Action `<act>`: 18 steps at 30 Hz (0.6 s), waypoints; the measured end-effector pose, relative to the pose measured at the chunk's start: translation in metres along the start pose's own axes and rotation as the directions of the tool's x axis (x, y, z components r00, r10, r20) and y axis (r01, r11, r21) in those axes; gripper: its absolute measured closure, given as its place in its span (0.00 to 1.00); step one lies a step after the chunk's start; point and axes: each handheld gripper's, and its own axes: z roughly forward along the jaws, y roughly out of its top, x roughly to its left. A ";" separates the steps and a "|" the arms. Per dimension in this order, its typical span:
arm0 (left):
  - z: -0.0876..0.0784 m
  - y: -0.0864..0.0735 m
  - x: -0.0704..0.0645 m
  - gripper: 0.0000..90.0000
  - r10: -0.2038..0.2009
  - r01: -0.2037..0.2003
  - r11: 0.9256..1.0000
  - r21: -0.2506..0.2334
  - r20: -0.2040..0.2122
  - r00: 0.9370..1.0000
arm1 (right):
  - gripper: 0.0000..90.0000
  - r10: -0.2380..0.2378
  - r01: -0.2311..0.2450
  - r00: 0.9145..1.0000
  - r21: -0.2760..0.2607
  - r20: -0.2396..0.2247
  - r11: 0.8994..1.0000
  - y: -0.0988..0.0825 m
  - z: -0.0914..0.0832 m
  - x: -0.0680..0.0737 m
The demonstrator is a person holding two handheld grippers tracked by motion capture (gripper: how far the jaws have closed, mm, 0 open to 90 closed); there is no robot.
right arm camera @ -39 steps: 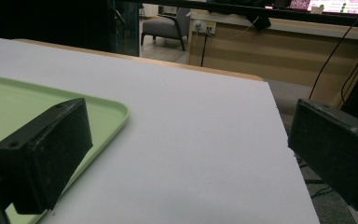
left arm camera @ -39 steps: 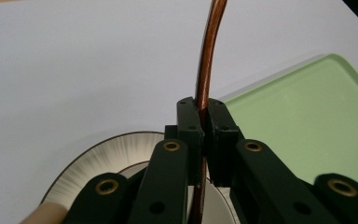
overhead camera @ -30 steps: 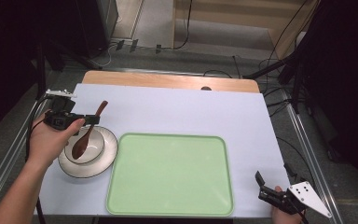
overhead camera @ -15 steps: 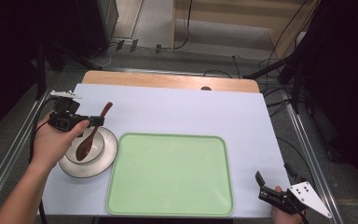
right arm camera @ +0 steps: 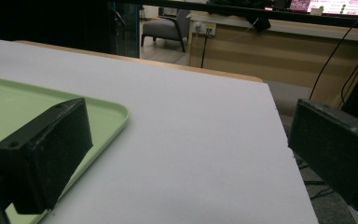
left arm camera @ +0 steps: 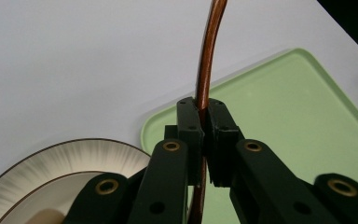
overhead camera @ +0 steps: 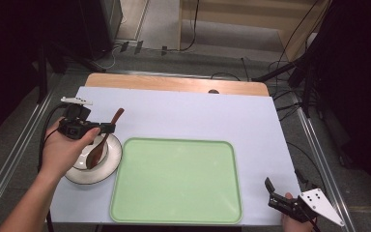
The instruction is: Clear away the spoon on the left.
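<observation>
My left tongs (left arm camera: 204,128) pinch the slim, curved, glossy brown wooden spoon (overhead camera: 101,140) over the round white plate (overhead camera: 107,166) near the matte pale table's (overhead camera: 188,116) left edge; my right tongs (right arm camera: 186,154) are spread.

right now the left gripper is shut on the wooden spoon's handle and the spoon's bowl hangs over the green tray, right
Not quite. The left gripper is shut on the wooden spoon by its handle, but the spoon's bowl hangs over the white plate, not the green tray. The high view shows this.
</observation>
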 end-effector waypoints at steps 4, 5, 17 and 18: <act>0.002 0.000 -0.005 0.95 0.009 -0.009 1.000 0.001 -0.004 1.000 | 0.00 0.000 0.000 1.000 0.004 0.001 1.000 0.000 0.000 0.000; 0.003 0.000 -0.006 0.95 0.007 -0.007 1.000 -0.002 -0.002 1.000 | 0.00 0.000 0.000 1.000 0.003 0.000 1.000 0.000 0.000 0.000; 0.020 -0.007 -0.017 0.95 0.004 -0.004 1.000 0.015 0.031 0.999 | 0.00 0.005 -0.005 1.000 0.003 0.003 1.000 0.000 0.000 0.000; 0.021 -0.008 -0.017 0.95 0.004 -0.005 1.000 0.020 0.029 1.000 | 0.00 0.001 -0.001 1.000 0.002 0.001 1.000 0.000 0.000 0.000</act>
